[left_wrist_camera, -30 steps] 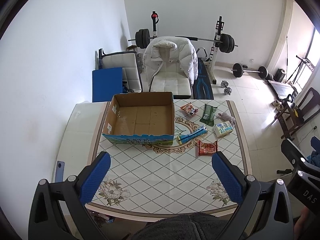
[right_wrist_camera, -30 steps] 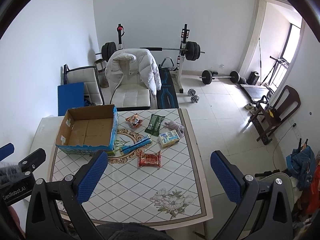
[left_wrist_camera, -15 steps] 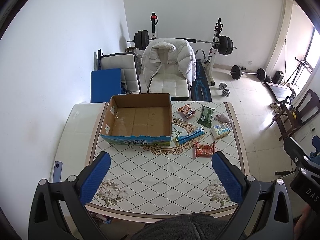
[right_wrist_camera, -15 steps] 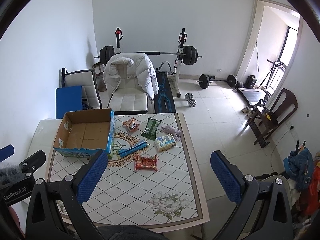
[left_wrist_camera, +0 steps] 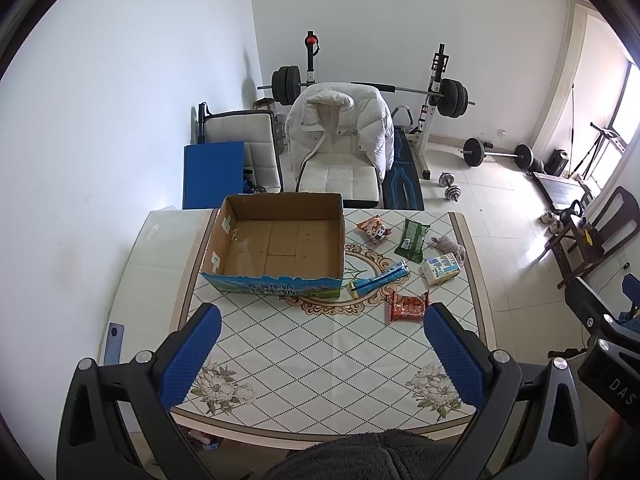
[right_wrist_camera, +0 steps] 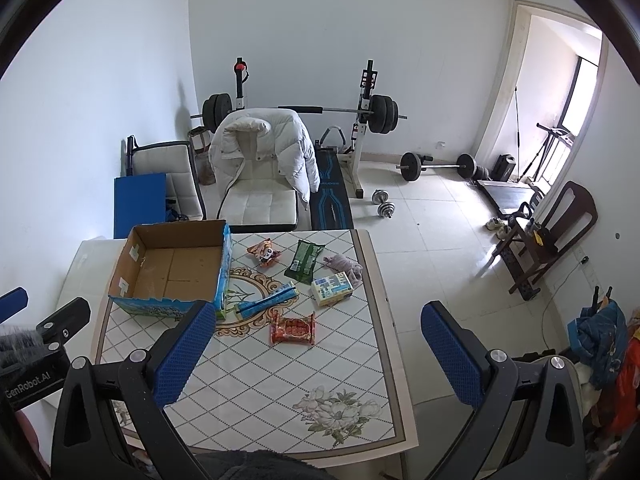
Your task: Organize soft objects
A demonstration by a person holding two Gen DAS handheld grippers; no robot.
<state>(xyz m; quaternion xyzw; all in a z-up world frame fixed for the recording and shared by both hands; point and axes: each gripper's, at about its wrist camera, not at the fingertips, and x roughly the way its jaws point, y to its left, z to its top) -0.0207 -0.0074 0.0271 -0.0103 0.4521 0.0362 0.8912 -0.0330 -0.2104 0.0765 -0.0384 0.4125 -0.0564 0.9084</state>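
An open, empty cardboard box (left_wrist_camera: pixel 280 244) (right_wrist_camera: pixel 172 268) stands at the far left of the tiled table (left_wrist_camera: pixel 320 360). Right of it lie soft packets: a red snack pack (left_wrist_camera: pixel 409 306) (right_wrist_camera: pixel 293 329), a blue tube pack (left_wrist_camera: pixel 378 282) (right_wrist_camera: pixel 267 302), a white-blue tissue pack (left_wrist_camera: pixel 441 268) (right_wrist_camera: pixel 332 288), a green pouch (left_wrist_camera: pixel 413 238) (right_wrist_camera: pixel 305 261), an orange panda packet (left_wrist_camera: pixel 374 229) (right_wrist_camera: pixel 265 254) and a grey cloth (left_wrist_camera: pixel 448 245) (right_wrist_camera: pixel 345 265). My left gripper (left_wrist_camera: pixel 320 360) and right gripper (right_wrist_camera: pixel 316 356) are both open and empty, held high above the table's near edge.
A white chair with a padded jacket (left_wrist_camera: pixel 340 140) stands behind the table. A barbell rack (left_wrist_camera: pixel 372 88), dumbbells (left_wrist_camera: pixel 450 188) and a wooden chair (right_wrist_camera: pixel 548 236) stand on the floor. A phone (left_wrist_camera: pixel 113 344) lies at the table's left side.
Both grippers have risen and pulled back, so the table and its objects look smaller. Nothing on the table has moved.
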